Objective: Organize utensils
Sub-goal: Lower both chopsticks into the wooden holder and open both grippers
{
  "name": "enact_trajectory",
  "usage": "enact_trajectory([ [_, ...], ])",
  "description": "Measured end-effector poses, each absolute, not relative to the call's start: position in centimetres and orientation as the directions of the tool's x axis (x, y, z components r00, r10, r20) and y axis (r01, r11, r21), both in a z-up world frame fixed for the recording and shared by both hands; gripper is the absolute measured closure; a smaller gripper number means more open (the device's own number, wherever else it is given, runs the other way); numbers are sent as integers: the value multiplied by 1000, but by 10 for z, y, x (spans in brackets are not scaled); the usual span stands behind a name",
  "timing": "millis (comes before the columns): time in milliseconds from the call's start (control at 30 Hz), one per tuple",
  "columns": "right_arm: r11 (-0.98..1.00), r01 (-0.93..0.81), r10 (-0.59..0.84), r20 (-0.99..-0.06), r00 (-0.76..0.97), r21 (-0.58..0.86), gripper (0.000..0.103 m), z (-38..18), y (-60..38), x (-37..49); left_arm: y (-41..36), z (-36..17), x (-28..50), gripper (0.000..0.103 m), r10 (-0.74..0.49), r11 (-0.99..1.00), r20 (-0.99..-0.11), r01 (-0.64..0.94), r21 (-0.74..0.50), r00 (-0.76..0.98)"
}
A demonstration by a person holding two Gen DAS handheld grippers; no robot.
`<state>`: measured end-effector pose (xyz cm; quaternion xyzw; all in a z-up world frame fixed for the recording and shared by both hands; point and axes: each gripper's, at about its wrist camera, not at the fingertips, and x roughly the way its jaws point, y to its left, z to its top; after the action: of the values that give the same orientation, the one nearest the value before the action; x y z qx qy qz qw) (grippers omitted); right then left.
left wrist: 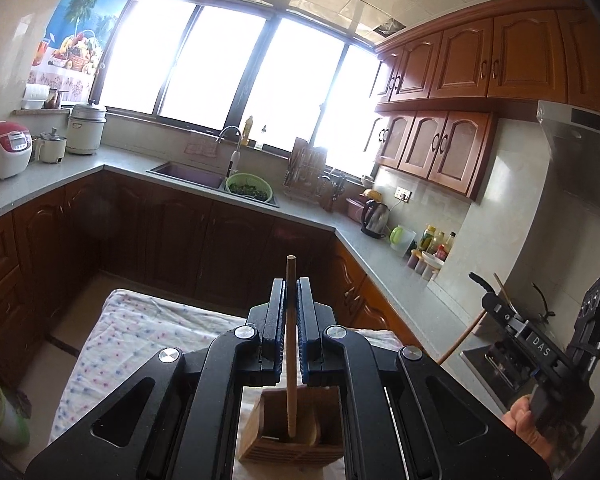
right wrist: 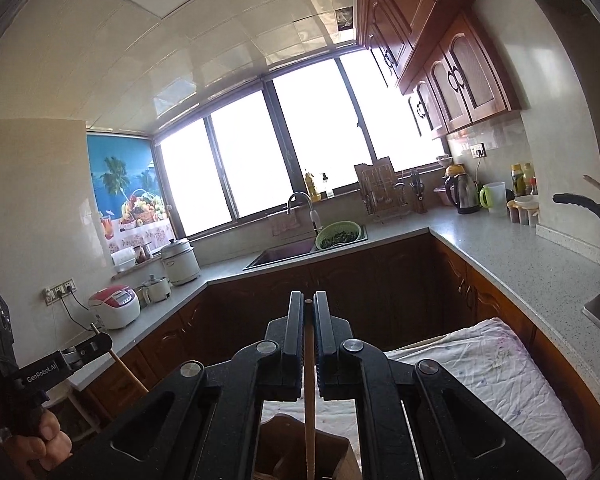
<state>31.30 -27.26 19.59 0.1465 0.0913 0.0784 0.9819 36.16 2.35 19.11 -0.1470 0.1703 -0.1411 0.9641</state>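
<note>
Above the wooden holder (left wrist: 292, 436) on the cloth-covered surface (left wrist: 140, 320), each gripper's jaws are clamped on a wooden chopstick: left gripper (left wrist: 291, 292), right gripper (right wrist: 308, 308). Keep the sticks vertical; lower tips into one compartment before releasing.

This is a home kitchen. A grey speckled desk (left wrist: 120, 168) runs in a U along three walls over dark wooden cupboard doors, with matching wall cabinets (left wrist: 460, 60) above. A sink (left wrist: 188, 172) with a curved tap (left wrist: 230, 136) sits under a wide window (left wrist: 228, 68), and a green colander (left wrist: 248, 188) of greens rests at its edge. A rice cooker (left wrist: 4, 148), a steamer pot (left wrist: 86, 128), an electric kettle (left wrist: 374, 216), a dish rack (left wrist: 304, 172) and sauce bottles (left wrist: 436, 240) stand along the desk.
</note>
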Motion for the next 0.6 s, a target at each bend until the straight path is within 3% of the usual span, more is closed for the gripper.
enact_trajectory([
  [167,943,-99,167,-195,966,319,99,161,-273,342,15,156,393,99,-305,919,-325,186,-349,895],
  [600,908,-51,143,-194,970,416,98,89,-279,358,2,71,425,98,-316,898,-406,132,-420,858],
])
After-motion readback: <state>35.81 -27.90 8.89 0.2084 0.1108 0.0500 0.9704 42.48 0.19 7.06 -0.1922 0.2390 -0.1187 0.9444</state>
